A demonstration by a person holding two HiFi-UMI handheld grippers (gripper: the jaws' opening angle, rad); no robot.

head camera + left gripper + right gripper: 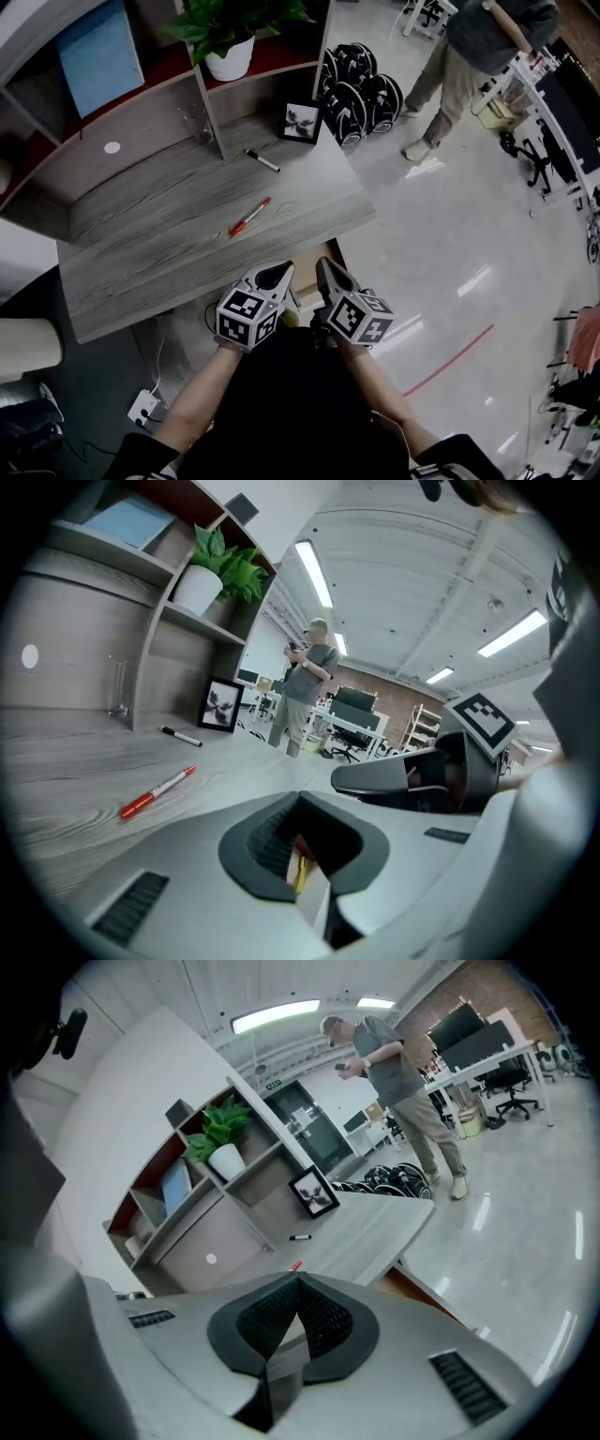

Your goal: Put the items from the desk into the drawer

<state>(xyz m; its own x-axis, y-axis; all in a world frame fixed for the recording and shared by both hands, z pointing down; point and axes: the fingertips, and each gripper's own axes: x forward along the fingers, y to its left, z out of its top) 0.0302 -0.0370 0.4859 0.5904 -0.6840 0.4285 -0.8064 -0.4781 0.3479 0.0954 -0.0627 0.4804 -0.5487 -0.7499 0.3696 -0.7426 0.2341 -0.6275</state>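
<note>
Red pen [249, 217], black marker [262, 161], lying on desk [141, 253]

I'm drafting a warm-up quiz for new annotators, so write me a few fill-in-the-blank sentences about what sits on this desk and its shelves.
1. On the grey wooden desk, the front marker, nearest the person, is mostly ____.
2. The leafy green plant on the shelf grows in a ____ pot.
3. The small picture standing on the desk has a ____ frame.

Missing words: red; white; black.
</note>
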